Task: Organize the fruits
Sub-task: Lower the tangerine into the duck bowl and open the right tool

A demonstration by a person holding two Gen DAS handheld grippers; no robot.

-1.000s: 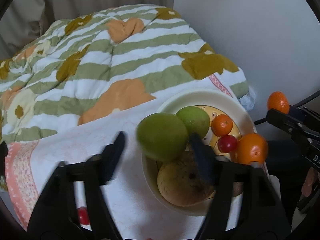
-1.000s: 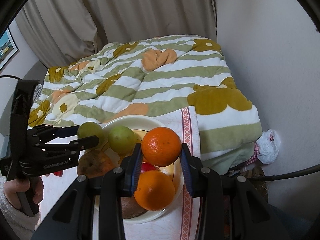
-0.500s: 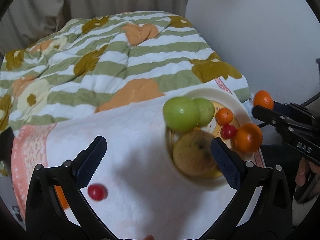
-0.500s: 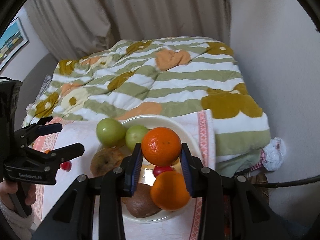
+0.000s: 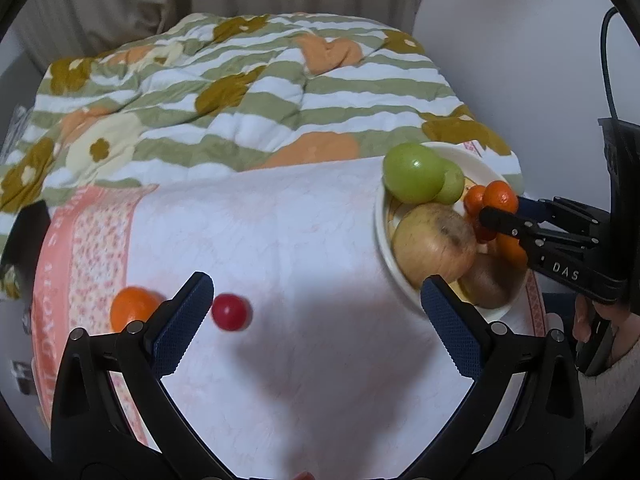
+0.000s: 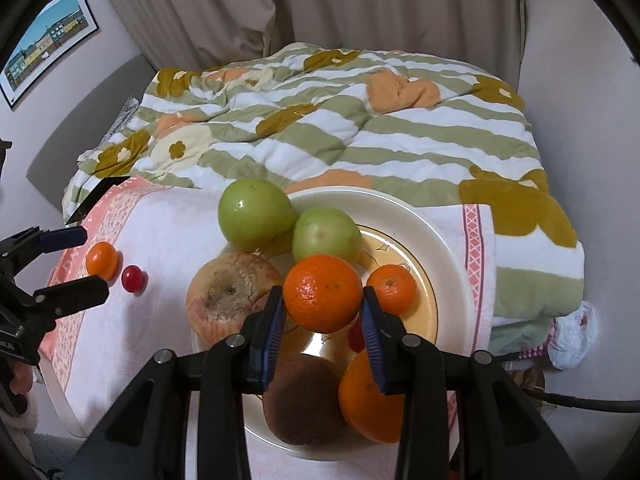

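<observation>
My right gripper is shut on an orange and holds it above the cream plate. The plate holds two green apples, a bruised apple, a small mandarin, a kiwi, a large orange and a partly hidden red fruit. My left gripper is open and empty above the white cloth, with a red cherry tomato beside its left finger and a small mandarin further left. The right gripper shows at the plate with the orange.
A striped flowered quilt covers the bed behind the cloth. A wall stands to the right, curtains at the back. A framed picture hangs on the left wall. A crumpled white bag lies below the bed's right edge.
My left gripper let go of a green apple on the plate's rim, opened wide and drew back left over the cloth. My right gripper, still holding the orange, moved over the plate.
</observation>
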